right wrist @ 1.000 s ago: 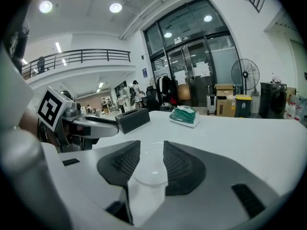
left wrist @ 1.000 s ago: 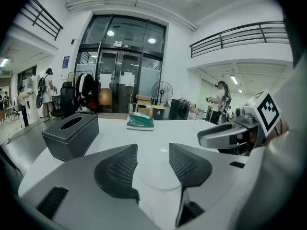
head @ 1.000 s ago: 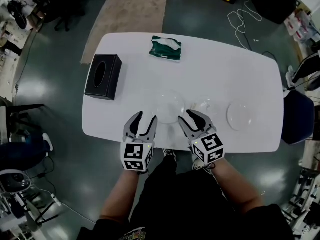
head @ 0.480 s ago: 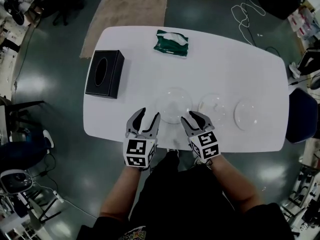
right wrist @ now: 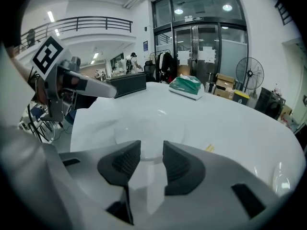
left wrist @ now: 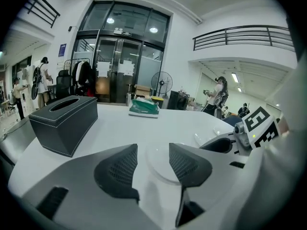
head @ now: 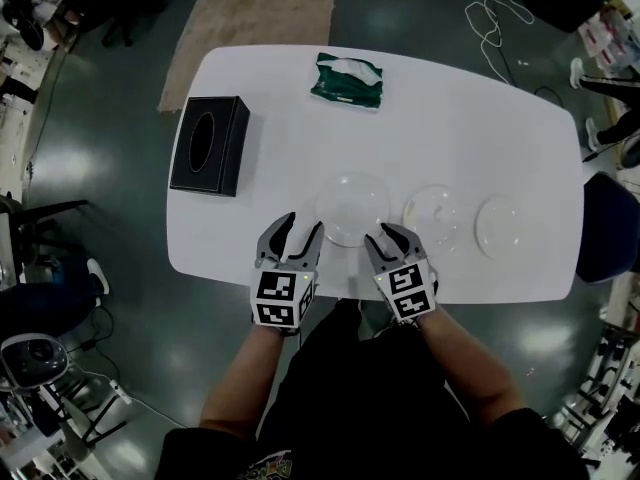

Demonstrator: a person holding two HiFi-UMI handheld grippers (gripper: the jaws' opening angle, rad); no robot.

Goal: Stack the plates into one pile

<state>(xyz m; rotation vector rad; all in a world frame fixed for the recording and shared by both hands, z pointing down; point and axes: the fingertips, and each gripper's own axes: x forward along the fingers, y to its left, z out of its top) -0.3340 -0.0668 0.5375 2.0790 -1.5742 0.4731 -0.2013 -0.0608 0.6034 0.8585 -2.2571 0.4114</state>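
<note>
You've stacked nothing yet: the big plate, middle plate and right plate lie apart. Your left gripper and right gripper are part-open and empty.

The left gripper and the right gripper are held side by side, close in front of the torso, both pointing forward. The left jaws stand apart. The right jaws also stand apart, with a narrower gap. The left forearm and the right forearm converge toward the grippers.
</note>
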